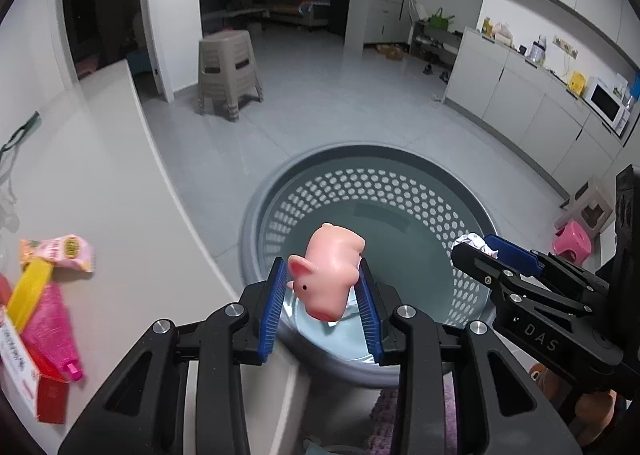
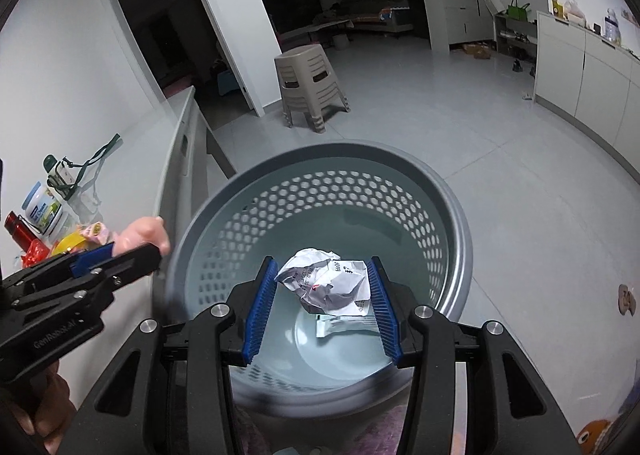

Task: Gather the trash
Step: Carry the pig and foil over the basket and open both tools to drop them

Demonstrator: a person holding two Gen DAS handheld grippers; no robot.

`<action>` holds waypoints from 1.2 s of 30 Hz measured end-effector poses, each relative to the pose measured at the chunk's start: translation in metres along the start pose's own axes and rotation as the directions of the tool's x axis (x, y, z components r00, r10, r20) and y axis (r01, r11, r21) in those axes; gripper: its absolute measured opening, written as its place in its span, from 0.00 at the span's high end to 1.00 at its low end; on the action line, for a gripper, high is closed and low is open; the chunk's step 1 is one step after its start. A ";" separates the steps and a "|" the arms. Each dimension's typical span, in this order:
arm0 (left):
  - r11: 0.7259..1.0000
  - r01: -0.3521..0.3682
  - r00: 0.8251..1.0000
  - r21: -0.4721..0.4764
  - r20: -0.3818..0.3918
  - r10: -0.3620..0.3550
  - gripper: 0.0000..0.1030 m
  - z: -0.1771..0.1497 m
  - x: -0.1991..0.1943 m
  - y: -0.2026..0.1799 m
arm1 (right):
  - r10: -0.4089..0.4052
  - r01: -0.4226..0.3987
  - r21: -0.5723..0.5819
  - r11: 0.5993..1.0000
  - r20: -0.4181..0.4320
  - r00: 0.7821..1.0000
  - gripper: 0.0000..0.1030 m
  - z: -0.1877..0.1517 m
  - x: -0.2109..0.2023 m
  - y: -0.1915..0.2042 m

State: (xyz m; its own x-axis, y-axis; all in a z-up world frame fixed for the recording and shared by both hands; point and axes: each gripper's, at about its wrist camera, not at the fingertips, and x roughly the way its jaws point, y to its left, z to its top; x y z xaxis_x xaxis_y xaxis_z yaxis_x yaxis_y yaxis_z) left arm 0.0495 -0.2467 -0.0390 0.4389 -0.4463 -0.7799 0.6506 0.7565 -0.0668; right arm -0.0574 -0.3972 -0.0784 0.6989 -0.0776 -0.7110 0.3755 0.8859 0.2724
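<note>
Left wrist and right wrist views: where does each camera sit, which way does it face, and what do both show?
Left wrist: on the left gripper, looking down past the grey counter edge into the round grey perforated plastic basket; its blue pads clamp a pink rubber pig toy.
Right wrist: on the right gripper, over the basket, gripping a crumpled white paper ball; a hand shows lower left.
Shared: basket, stacked beige plastic stools, each other's gripper.
</note>
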 end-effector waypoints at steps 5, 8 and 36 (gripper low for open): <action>1.000 0.003 0.999 0.005 -0.037 -0.003 0.65 0.000 0.018 -0.010 | 0.009 -0.008 0.014 1.000 -0.024 1.000 0.56 0.001 0.015 -0.012; 1.000 0.000 0.999 0.006 -0.043 0.001 0.65 -0.001 0.022 -0.010 | 0.012 -0.011 0.022 1.000 -0.021 1.000 0.56 0.000 0.018 -0.016; 0.995 -0.065 0.998 -0.078 0.015 0.066 0.33 -0.006 -0.012 0.016 | 0.051 -0.051 0.032 0.998 -0.004 0.999 0.47 -0.001 0.001 0.005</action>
State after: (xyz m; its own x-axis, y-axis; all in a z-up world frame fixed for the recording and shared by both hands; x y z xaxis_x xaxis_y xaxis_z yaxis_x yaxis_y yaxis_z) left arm 0.0511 -0.2261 -0.0346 0.4898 -0.4024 -0.7734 0.5704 0.8188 -0.0648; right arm -0.0552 -0.3930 -0.0783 0.7147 -0.0309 -0.6987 0.3589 0.8737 0.3285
